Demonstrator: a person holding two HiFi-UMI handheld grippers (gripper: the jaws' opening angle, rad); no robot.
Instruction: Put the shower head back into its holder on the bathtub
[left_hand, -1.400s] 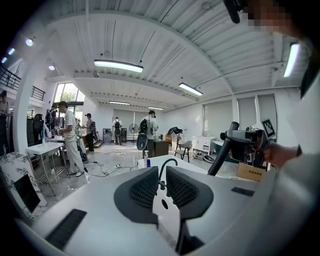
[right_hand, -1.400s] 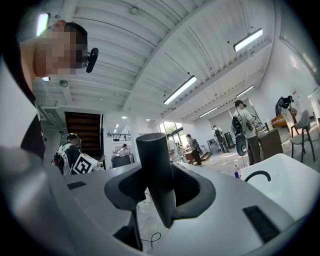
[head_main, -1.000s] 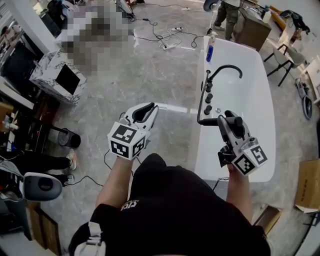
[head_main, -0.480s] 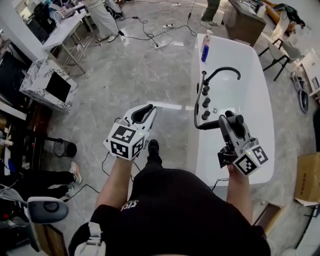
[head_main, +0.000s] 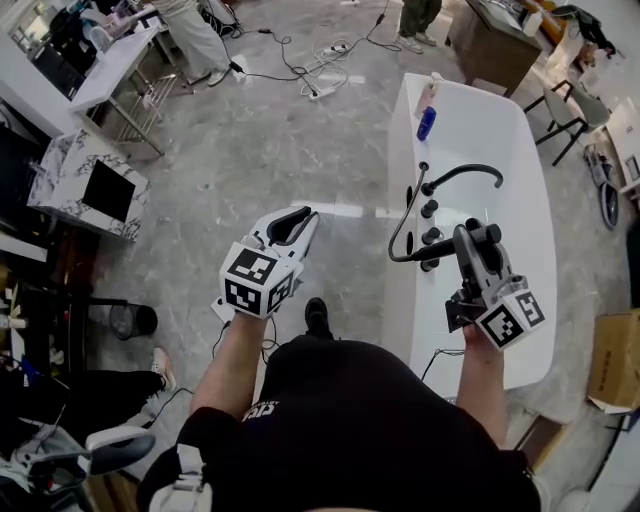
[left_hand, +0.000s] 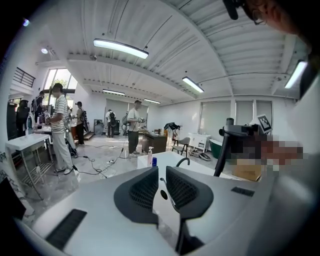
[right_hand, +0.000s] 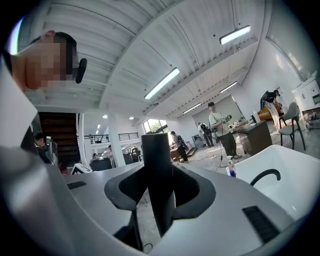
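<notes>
- Beside the white bathtub (head_main: 530, 180), which runs from three o'clock up to one o'clock in the head view, a person stands with a gripper in each hand.
- The right gripper (head_main: 476, 238), at three o'clock, is clamped on the black shower head (right_hand: 157, 170). Its handle stands upright between the jaws in the right gripper view.
- In the head view that handle sticks out toward nine o'clock, over the tub's near rim.
- A black hose (head_main: 400, 225) loops up beside the black knobs (head_main: 430, 209).
- The curved spout (head_main: 472, 172) sits at twelve o'clock from the right gripper.
- The left gripper (head_main: 292, 222) hangs over the grey floor (head_main: 300, 130), well apart from the tub. Its jaws are almost together with only a narrow slit, and they grasp nothing.
- A blue bottle (head_main: 427, 122) stands at the tub's far end.
</notes>
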